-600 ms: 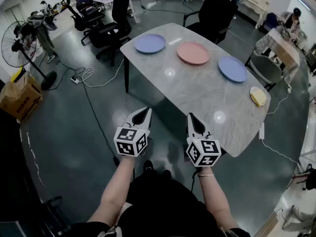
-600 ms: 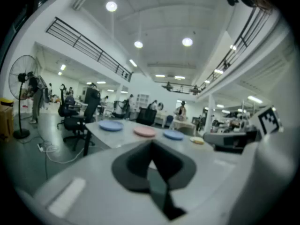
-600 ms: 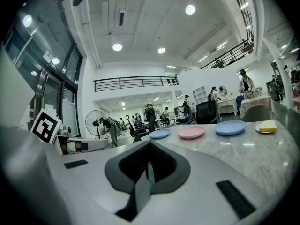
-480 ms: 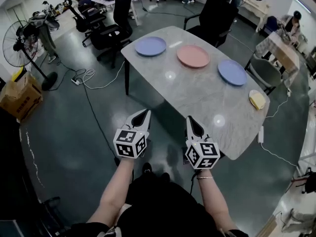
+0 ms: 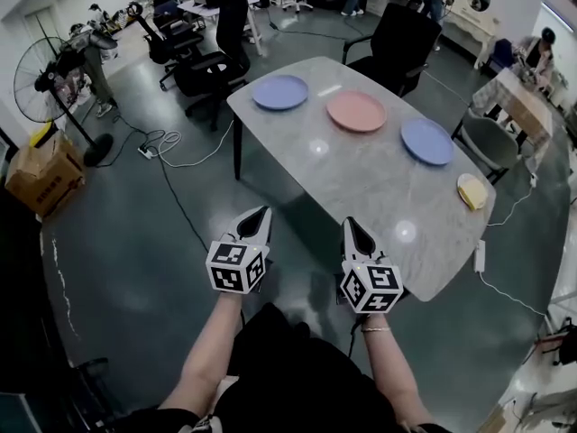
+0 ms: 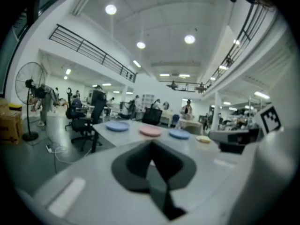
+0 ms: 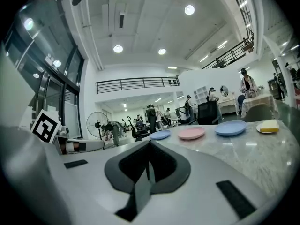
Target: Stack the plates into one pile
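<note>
On the grey marble table (image 5: 361,174) lie three plates in a row along the far side: a blue plate (image 5: 280,92) at the left, a pink plate (image 5: 357,112) in the middle, and another blue plate (image 5: 427,141) at the right. A small yellow plate (image 5: 471,191) sits near the table's right edge. The same plates show far off in the left gripper view: blue (image 6: 117,125), pink (image 6: 150,131). My left gripper (image 5: 261,213) and right gripper (image 5: 347,223) hover side by side short of the table's near edge, both shut and empty.
Black office chairs (image 5: 401,30) stand behind and left of the table. A standing fan (image 5: 50,79) and a cardboard box (image 5: 41,174) are at the far left; cables (image 5: 162,138) lie on the floor. A second table (image 5: 509,97) stands at the right.
The whole view has shifted slightly; the table and plates sit a little lower and nearer in frame. Both grippers hold the same shut pose.
</note>
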The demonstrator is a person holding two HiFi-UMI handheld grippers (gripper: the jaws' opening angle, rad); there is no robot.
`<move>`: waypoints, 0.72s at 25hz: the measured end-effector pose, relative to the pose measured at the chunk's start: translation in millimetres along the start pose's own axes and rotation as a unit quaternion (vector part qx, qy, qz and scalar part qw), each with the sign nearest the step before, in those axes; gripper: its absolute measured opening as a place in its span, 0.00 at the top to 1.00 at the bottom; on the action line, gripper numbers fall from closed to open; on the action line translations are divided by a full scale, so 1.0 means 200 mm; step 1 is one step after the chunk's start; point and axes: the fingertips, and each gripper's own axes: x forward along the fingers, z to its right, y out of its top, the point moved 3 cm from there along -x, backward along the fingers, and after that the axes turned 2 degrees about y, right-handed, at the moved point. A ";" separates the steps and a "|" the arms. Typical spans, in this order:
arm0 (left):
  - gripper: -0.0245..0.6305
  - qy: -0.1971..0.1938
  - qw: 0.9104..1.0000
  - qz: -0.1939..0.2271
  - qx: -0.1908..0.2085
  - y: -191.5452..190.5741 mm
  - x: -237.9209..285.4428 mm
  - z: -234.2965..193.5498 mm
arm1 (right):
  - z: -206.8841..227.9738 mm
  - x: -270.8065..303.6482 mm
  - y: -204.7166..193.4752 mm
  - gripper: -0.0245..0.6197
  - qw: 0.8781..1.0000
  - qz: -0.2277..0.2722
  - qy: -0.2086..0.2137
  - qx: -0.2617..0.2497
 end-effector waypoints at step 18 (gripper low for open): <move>0.83 0.019 0.999 -0.018 -0.041 -0.01 0.33 -0.45 | 0.05 0.49 -0.01 0.81 0.999 -0.025 0.014 0.046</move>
